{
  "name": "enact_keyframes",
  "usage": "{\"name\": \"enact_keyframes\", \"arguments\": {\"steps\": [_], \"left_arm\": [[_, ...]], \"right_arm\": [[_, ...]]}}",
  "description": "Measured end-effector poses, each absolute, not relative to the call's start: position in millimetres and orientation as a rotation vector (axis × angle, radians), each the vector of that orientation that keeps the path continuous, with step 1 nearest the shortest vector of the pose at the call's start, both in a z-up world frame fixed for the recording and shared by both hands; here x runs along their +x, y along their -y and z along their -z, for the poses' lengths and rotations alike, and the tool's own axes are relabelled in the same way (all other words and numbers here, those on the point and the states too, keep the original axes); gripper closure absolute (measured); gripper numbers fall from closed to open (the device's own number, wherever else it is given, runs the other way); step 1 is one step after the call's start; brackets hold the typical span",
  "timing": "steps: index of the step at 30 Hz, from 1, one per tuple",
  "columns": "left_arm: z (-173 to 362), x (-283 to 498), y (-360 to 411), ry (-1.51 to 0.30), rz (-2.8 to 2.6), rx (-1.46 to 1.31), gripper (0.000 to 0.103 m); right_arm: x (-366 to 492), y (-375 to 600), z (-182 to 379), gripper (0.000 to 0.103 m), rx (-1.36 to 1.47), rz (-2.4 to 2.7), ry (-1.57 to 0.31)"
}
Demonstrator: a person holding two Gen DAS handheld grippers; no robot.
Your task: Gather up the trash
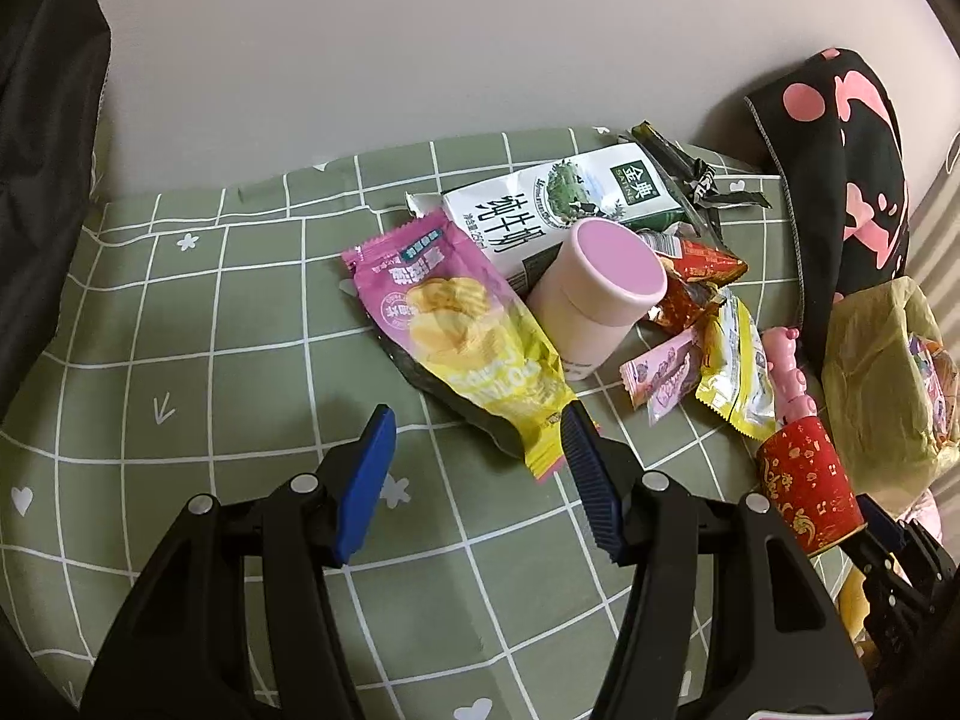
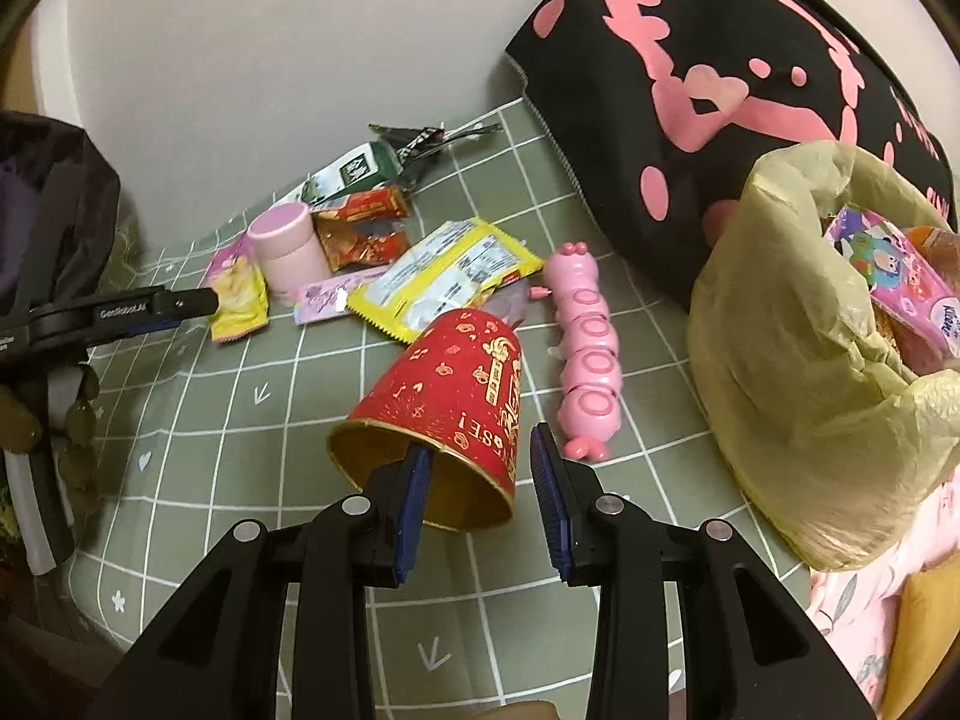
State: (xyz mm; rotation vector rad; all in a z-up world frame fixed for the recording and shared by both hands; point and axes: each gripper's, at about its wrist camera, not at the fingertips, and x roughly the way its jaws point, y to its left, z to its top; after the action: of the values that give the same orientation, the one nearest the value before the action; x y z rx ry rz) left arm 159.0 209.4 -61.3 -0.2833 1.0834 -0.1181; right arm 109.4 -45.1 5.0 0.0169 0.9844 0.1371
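Right tool [image 2: 480,504] closest in, jaws spread about the rim of the red paper cup [image 2: 447,414]: one finger [image 2: 414,510] sits inside the gold mouth, the other stands outside the wall with a gap showing, so nothing is pinched yet. The cup lies tipped on its side on the green checked bedsheet [image 2: 240,450]. To do this well, I'd close gently on the rim wall, since thin paper crumples, then lift clear and carry it to the yellow-green trash bag [image 2: 798,420], which stands open just right of the cup with wrappers already inside.

Beyond the cup, a pink caterpillar toy [image 2: 585,354] lies beside it; probably not trash.

Left of the cup, the left tool [image 1: 474,450] hovers wide and empty, one fingertip over the end of the purple-yellow chip packet [image 1: 462,330]. Farther back lie the pink cylinder [image 1: 600,294], the milk carton [image 1: 564,198] and loose wrappers, all waiting.
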Motion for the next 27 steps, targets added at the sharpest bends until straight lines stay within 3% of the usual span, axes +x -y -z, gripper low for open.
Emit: {"name": "enact_keyframes", "arguments": {"steps": [14, 15, 16, 19, 27], "left_arm": [[60.4, 163.6, -228.1, -1.077, 0.102, -0.315, 0.049], [60.6, 164.1, -227.2, -1.077, 0.11, -0.316, 0.049], [60.3, 164.4, -225.9, -1.077, 0.118, -0.317, 0.049], [55.1, 166.9, -221.5, -1.056, 0.168, -0.332, 0.049], [29.9, 185.1, -191.7, -0.983, 0.302, -0.257, 0.049]], "right_arm": [[130.5, 59.4, 0.1, 0.071, 0.095, -0.209, -0.962], [133.6, 60.6, 0.8, 0.073, 0.094, -0.214, -0.966], [134.7, 61.0, 0.4, 0.087, 0.089, -0.214, -0.964], [138.2, 62.6, -8.3, 0.098, 0.06, -0.209, -0.943], [152.7, 80.9, -38.6, 0.098, 0.059, -0.194, -0.906]]}}
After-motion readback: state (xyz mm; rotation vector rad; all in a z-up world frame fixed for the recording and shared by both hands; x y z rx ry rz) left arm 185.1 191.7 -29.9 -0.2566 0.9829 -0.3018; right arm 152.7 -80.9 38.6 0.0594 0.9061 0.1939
